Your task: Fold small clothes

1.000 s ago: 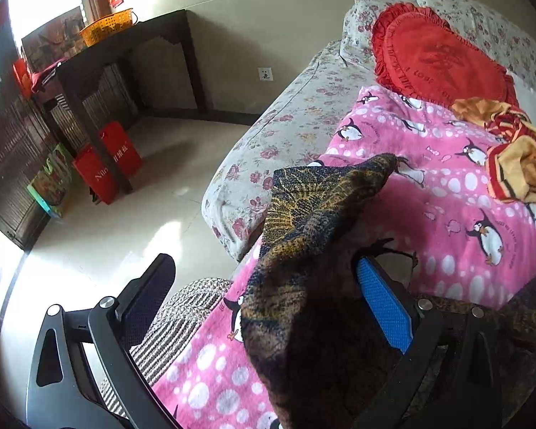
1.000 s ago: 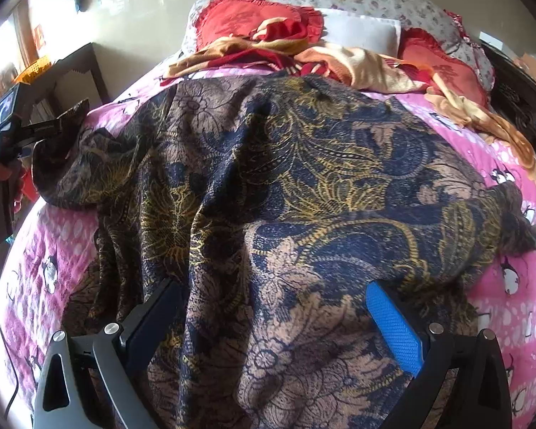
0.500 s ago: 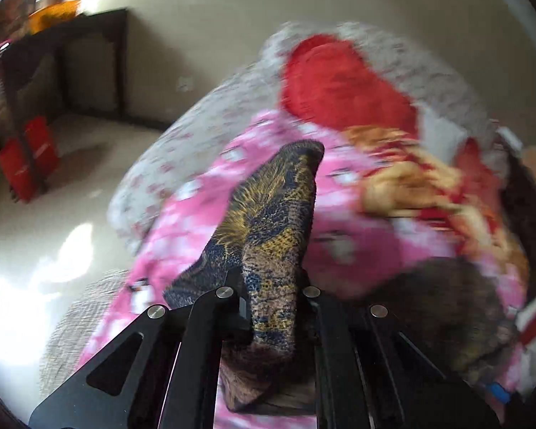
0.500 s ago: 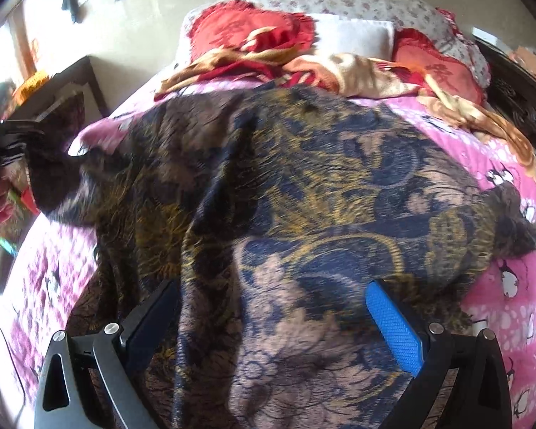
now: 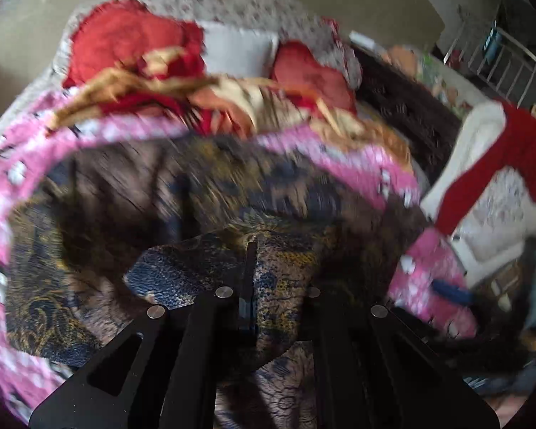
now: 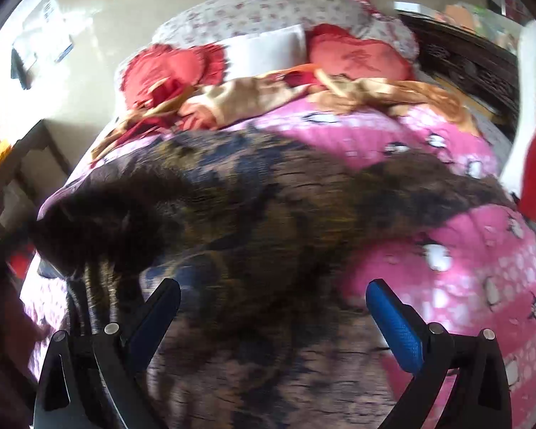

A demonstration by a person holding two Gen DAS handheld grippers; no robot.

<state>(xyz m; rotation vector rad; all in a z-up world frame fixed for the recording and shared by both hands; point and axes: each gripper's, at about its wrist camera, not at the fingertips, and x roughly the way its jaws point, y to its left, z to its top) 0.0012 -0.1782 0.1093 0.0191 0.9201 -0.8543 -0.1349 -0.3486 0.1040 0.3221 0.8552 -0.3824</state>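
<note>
A dark navy, gold and brown patterned cloth (image 6: 253, 221) lies across the pink penguin blanket (image 6: 457, 264) on the bed. My left gripper (image 5: 248, 279) is shut on a corner of this patterned cloth (image 5: 203, 271) and holds it over the rest of the cloth. My right gripper (image 6: 271, 304) is open, its blue-padded fingers (image 6: 393, 318) low over the near part of the cloth, holding nothing. Both views are blurred by motion.
Red cushions (image 6: 357, 57), a white pillow (image 6: 268, 50) and a heap of orange, cream and red clothes (image 6: 268, 96) lie at the head of the bed. A dark wooden frame (image 6: 464, 68) runs along the right side. A dark table (image 6: 14, 164) stands left.
My left gripper closed on the cloth's corner at the left edge of the bed and swung it right, over the cloth. The cloth's left side has lifted and folded inward. The right gripper stayed open.
</note>
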